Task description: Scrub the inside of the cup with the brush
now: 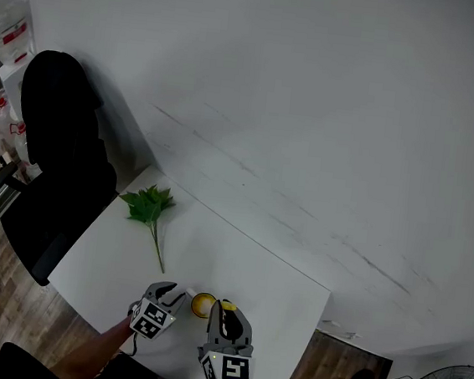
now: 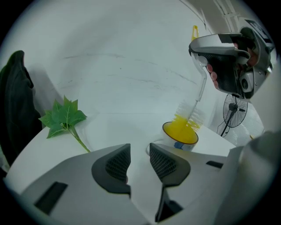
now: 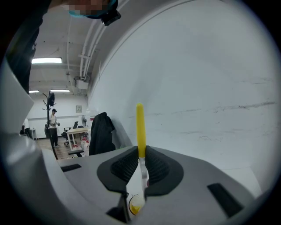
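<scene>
- Filling the lower middle of the head view, the white table [image 1: 230, 259] stands against a pale wall and carries everything you are working with.
- A chair draped in a black jacket [image 1: 57, 140] stands just off the table's left corner.
- Your right gripper [image 3: 140, 160] has its jaws pressed onto the brush's handle, which stands up between the pads.
- Your left gripper [image 2: 139, 154] has its jaws spread with nothing between the pads. The cup sits just ahead of them, not touched.
- A green leafy sprig [image 1: 149, 206] lies flat near the table's far left corner, well apart from the cup.
- The cup [image 2: 186, 146] stands upright on the table near its near edge, between your two grippers in the head view. It is bright yellow inside and white outside, with a small blue mark on the wall facing the left gripper.
- The brush [image 2: 191, 116] hangs from your right gripper with its head down in the cup's mouth. Its lower bristles are inside the rim and the white upper ones show above it. A clear stem leads up to a yellow handle.
</scene>
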`<move>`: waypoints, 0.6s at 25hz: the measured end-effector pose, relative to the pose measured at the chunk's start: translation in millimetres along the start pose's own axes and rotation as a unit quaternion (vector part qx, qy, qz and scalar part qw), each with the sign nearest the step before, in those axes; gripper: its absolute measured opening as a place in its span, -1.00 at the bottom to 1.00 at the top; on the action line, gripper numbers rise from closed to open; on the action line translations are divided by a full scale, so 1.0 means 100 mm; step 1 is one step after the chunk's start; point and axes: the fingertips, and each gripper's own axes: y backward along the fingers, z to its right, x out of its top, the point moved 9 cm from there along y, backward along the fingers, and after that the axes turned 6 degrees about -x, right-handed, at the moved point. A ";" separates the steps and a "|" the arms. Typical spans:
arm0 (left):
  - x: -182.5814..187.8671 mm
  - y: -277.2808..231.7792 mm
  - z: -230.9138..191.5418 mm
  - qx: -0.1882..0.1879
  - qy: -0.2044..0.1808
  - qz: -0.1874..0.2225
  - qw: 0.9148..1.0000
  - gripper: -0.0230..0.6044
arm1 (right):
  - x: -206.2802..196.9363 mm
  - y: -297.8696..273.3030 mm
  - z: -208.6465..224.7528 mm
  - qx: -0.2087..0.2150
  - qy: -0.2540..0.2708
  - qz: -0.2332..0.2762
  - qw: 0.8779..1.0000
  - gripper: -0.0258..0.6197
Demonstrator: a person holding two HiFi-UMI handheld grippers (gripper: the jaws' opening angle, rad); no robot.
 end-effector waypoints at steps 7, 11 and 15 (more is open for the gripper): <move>0.19 0.33 0.08 0.027 -0.011 0.034 0.999 -0.46 | 0.30 0.34 0.03 0.004 0.005 0.046 0.999 -0.73; 0.35 0.52 0.21 0.034 -0.018 0.065 0.997 -0.49 | 0.48 0.56 0.07 0.000 0.010 0.081 0.997 -0.73; 0.58 0.75 0.38 0.036 -0.030 0.101 0.994 -0.52 | 0.57 0.80 0.14 -0.013 0.015 0.104 0.994 -0.73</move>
